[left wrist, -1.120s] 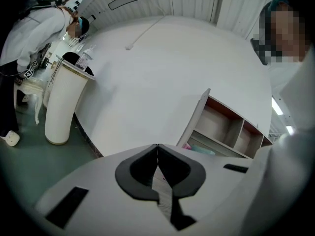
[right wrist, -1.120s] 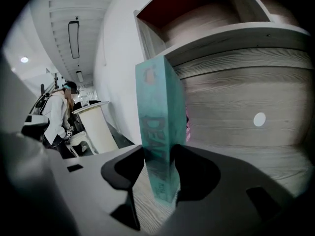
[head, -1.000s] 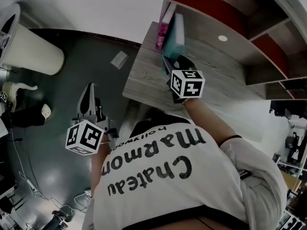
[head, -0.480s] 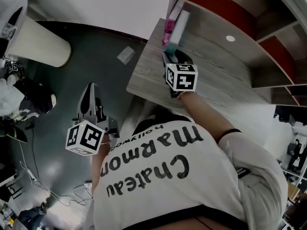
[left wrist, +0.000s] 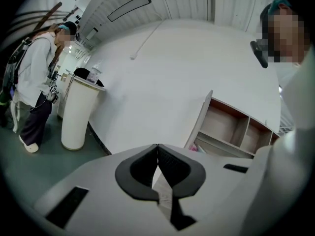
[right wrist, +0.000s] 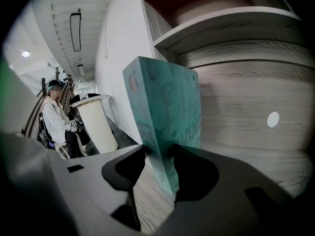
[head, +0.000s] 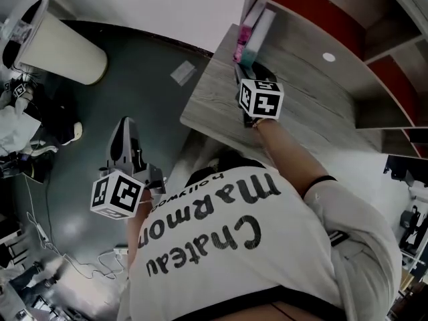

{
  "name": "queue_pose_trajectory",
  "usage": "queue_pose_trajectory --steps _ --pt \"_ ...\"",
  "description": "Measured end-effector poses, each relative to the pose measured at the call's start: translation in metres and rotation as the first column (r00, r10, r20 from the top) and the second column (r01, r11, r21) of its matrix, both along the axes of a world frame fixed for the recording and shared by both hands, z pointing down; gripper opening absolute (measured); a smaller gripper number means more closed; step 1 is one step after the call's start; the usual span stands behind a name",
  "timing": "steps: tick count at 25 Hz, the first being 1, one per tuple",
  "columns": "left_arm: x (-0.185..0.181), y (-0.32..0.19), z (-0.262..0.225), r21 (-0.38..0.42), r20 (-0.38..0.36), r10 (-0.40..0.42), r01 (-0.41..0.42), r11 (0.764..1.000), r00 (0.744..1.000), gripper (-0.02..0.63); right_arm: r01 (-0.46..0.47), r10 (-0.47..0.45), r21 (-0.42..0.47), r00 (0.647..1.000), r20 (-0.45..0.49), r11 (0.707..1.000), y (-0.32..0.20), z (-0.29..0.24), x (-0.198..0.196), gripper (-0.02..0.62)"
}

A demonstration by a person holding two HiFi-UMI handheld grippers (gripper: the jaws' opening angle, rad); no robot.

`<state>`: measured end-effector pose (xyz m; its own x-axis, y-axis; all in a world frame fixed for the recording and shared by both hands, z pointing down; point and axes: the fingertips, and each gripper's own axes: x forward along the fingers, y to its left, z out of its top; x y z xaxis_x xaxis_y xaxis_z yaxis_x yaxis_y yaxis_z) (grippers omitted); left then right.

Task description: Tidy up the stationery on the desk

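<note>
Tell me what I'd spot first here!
A teal book stands upright on the desk, pinched in the right claw, next to a pink book by the shelf. The left claw is shut on nothing, out over the dark floor, where a tall white bin stands.

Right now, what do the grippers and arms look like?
The left gripper and right gripper both have pale grey bodies, black curved jaw pads and a white cube with black square markers. The person wears a white T-shirt with black lettering; a dark band circles the right arm.
</note>
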<state>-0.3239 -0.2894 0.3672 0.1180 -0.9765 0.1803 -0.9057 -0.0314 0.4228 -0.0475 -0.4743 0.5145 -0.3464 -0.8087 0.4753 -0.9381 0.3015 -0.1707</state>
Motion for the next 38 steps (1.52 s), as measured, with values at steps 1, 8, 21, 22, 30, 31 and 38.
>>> queue_pose_trajectory --steps 1,8,21,22,30,31,38 --pt "0.001 0.001 0.0 0.0 -0.002 -0.002 0.002 1.0 1.0 0.015 0.009 -0.009 0.002 1.0 0.0 1.0 -0.001 0.0 0.001 0.195" --pt "0.011 0.005 0.003 -0.002 -0.019 -0.008 0.008 1.0 1.0 0.015 0.043 -0.043 0.011 0.999 -0.006 0.999 -0.013 -0.001 0.012 0.195" --pt "0.031 -0.004 0.001 -0.011 -0.003 0.011 -0.011 1.0 1.0 0.016 0.021 -0.021 0.023 1.0 0.018 1.0 -0.035 -0.001 0.016 0.196" --pt "0.032 -0.004 0.001 -0.012 -0.002 0.009 -0.009 1.0 1.0 0.016 0.022 -0.022 0.023 1.0 0.018 0.999 -0.036 -0.001 0.017 0.196" --pt "0.034 -0.001 0.001 -0.023 0.008 -0.004 0.005 1.0 1.0 0.015 0.022 -0.023 0.02 0.999 0.03 1.0 -0.047 -0.001 0.02 0.198" --pt "0.034 0.0 0.001 -0.026 0.01 -0.009 0.009 1.0 1.0 0.015 0.022 -0.023 0.021 0.999 0.032 1.0 -0.048 -0.001 0.02 0.199" --pt "0.025 0.005 0.005 -0.047 0.019 -0.044 0.045 0.998 0.999 0.015 0.004 -0.005 0.023 0.999 0.05 1.0 -0.061 -0.001 0.023 0.199"
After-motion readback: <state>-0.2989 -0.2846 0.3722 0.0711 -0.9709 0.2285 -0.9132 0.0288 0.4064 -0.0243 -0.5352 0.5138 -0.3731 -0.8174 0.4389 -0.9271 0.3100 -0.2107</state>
